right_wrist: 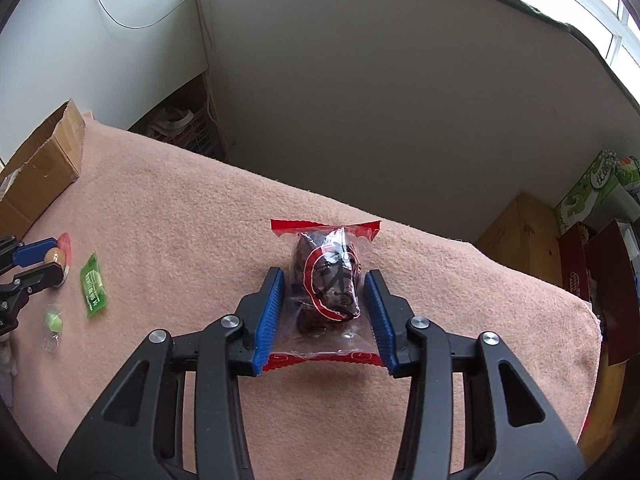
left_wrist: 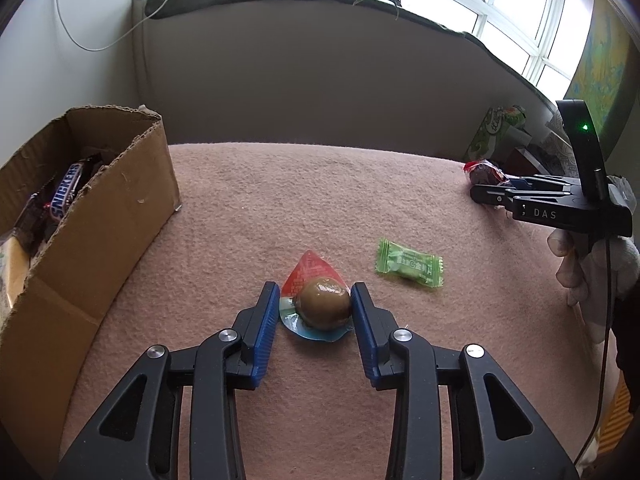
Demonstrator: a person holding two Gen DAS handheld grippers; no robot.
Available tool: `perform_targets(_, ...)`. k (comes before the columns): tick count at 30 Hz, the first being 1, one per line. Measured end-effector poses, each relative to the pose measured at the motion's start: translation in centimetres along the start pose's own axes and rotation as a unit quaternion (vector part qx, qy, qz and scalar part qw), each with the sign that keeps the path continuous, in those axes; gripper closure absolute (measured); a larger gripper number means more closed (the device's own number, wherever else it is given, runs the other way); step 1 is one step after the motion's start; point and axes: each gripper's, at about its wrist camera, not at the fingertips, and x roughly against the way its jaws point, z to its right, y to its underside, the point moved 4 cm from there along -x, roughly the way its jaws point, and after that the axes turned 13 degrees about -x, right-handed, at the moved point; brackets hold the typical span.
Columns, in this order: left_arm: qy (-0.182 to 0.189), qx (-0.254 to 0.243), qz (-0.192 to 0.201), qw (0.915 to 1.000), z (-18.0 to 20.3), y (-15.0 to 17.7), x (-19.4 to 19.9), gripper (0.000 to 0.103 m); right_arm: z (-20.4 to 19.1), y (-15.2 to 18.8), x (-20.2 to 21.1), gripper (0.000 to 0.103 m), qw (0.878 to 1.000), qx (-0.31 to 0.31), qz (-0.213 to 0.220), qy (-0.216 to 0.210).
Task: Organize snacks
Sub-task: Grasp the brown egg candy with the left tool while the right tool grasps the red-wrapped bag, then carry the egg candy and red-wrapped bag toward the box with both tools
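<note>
A braised egg in a red and teal pack (left_wrist: 320, 300) lies on the pink blanket (left_wrist: 280, 208). My left gripper (left_wrist: 315, 296) has its blue pads against both sides of the pack, shut on it. A dark dried fruit in a clear, red-edged wrapper (right_wrist: 328, 280) sits between the pads of my right gripper (right_wrist: 324, 280), which press on the wrapper. In the left wrist view the right gripper (left_wrist: 476, 194) is at the far right by that red pack (left_wrist: 486, 172), held by a white-gloved hand (left_wrist: 592, 264). The left gripper (right_wrist: 48, 262) shows at the right wrist view's left edge.
An open cardboard box (left_wrist: 120, 216) with a Snickers bar (left_wrist: 66, 192) and other snacks stands at the left. A green candy (left_wrist: 409, 267) lies right of the egg, and a small round green sweet (right_wrist: 54, 322) nearer me. Cartons (right_wrist: 516, 236) stand beyond the blanket's right edge.
</note>
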Motion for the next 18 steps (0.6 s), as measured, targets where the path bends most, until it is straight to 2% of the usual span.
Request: perform_targets(18, 0.007, 0.012, 0.010, 0.9999, -0.2, 0.8, 1.7, 0.069, -0.6, 2.2, 3.8, 0.067, 0.999, -0.032, 0.032, -0.020)
